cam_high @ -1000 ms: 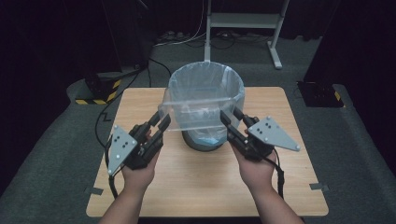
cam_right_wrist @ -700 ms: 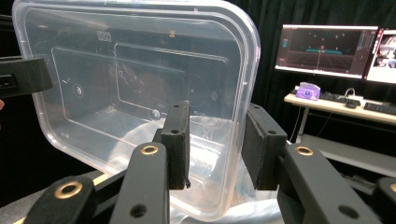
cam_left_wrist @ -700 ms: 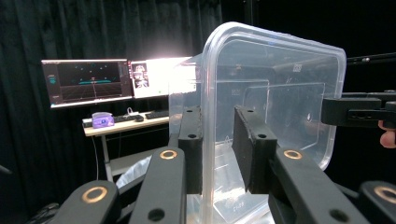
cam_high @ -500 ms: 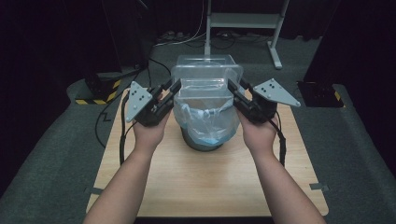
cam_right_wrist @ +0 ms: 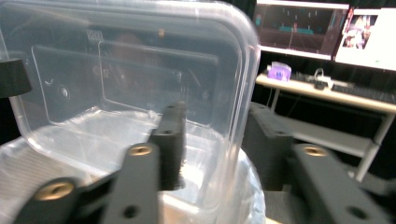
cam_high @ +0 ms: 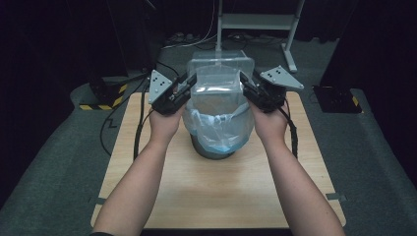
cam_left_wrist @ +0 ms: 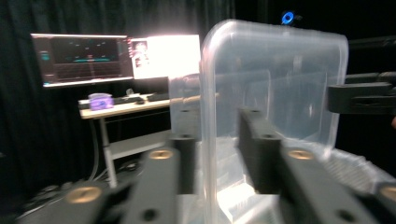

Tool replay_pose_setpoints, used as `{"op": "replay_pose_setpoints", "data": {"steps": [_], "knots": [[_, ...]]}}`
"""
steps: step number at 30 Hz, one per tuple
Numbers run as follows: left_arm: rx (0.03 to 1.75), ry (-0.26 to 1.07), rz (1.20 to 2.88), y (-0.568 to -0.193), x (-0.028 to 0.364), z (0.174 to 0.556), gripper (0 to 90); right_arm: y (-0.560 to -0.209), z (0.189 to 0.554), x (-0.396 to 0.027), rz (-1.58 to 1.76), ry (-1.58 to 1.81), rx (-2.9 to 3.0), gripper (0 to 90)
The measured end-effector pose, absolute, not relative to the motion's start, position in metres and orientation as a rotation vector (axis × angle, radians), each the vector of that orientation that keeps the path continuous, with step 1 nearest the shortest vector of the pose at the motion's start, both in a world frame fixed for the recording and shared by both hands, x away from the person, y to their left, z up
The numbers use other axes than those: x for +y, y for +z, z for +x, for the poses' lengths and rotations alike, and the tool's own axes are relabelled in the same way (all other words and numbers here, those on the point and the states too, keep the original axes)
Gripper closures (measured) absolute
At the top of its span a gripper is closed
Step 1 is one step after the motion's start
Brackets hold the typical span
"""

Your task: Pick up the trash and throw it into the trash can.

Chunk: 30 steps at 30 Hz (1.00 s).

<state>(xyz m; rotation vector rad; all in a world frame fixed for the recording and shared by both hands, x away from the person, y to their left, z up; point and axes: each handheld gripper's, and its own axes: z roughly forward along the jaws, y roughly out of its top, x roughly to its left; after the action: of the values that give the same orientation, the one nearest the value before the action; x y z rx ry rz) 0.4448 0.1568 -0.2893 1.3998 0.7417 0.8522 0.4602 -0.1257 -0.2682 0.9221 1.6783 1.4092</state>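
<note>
2 tongs [cam_high: 189, 84] [cam_high: 244, 81] straddle clear container [cam_high: 219, 78]

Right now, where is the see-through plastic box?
In the high view the clear box is up in the air between both grippers, above the bag-lined bin mid-table.

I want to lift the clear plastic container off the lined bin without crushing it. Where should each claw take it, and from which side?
Take the clear plastic container by its two opposite side walls near the rim, the left claw from its left, the right claw from its right. The rolled rim looks stiffest, and each wall already stands between a claw's jaws. It sits tilted over the bag-lined bin, so a level, even pinch seems safest.
</note>
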Motion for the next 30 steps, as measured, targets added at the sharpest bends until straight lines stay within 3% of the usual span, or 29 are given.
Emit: {"op": "replay_pose_setpoints", "data": {"steps": [3, 16, 30], "knots": [[0.757, 0.825, 1.402, -0.292, 0.159, 0.441, 50.1, -0.273, 0.457, -0.127, 0.897, 1.408, 1.710, 43.2], [0.784, 0.827, 1.459, -0.304, 0.174, 0.412, 44.7, -0.289, 0.436, -0.139, 0.903, 1.427, 1.745, 35.6], [0.852, 0.803, 1.521, -0.370, 0.203, 0.366, 44.3, -0.334, 0.394, -0.165, 0.898, 1.400, 1.758, 36.2]]}}
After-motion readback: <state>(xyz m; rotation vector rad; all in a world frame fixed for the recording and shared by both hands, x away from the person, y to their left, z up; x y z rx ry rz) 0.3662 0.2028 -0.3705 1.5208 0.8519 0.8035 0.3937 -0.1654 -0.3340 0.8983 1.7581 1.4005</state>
